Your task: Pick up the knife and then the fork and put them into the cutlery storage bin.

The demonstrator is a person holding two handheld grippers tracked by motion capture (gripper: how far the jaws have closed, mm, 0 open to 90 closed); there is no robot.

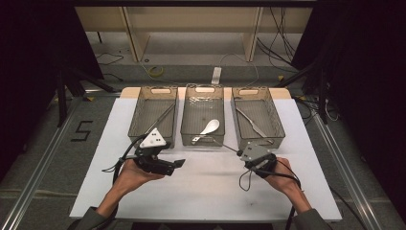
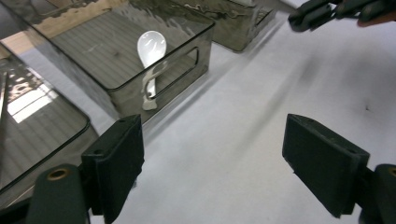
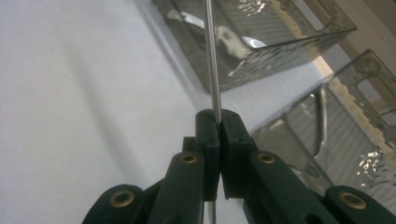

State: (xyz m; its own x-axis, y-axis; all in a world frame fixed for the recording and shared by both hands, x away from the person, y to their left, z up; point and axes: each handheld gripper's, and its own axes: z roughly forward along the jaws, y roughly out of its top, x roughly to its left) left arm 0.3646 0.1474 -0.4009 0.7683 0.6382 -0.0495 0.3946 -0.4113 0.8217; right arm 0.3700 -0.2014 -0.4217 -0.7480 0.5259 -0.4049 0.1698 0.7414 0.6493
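Smoky plastic bins line the white mat, and the left bin [image 1: 152,116] already has a thin rod leaning in it while your left gripper [image 1: 178,163] hangs in front with jaws spread wide and nothing between them. Centre bin [image 1: 203,115] holds the white spoon [image 1: 209,128], so that looks sorted. Over on the right, your right gripper [image 3: 218,116] has its jaws pressed together on a slim metal rod [image 3: 211,60], near the right bin [image 1: 257,117] with its knife [image 1: 251,122]; by my reading that rod remains to be binned.
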